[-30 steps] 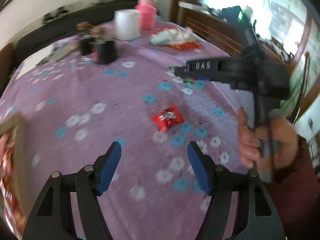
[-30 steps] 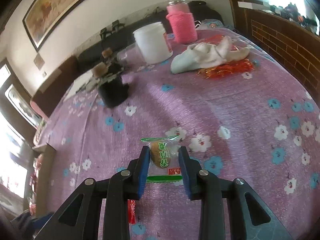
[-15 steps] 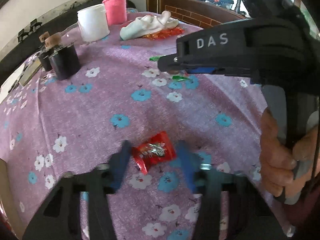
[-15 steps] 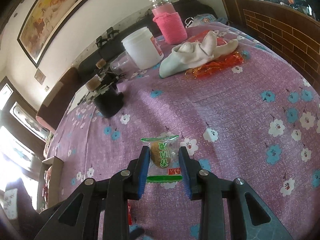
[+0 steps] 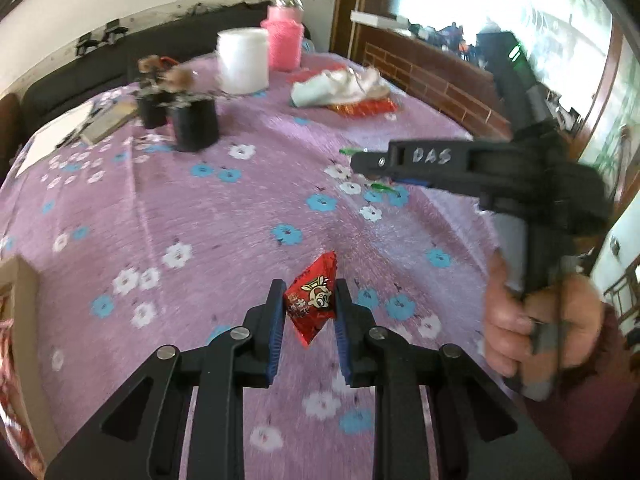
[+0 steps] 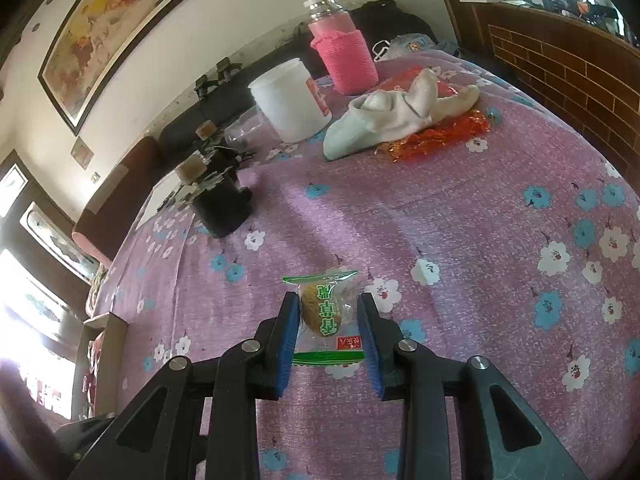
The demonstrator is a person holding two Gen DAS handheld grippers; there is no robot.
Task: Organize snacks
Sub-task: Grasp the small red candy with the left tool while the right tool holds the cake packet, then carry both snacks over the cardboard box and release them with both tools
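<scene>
Left gripper clamped on small red foil-wrapped candy, held tilted between blue pads above purple floral tablecloth. Right gripper closed on clear green-edged packet with brown pastry, also above the cloth; seen from left view at right, gripped by right hand. Further back: black pot with dried plant, white cloth on orange wrapper, white plastic tub, pink knit-sleeved jar.
</scene>
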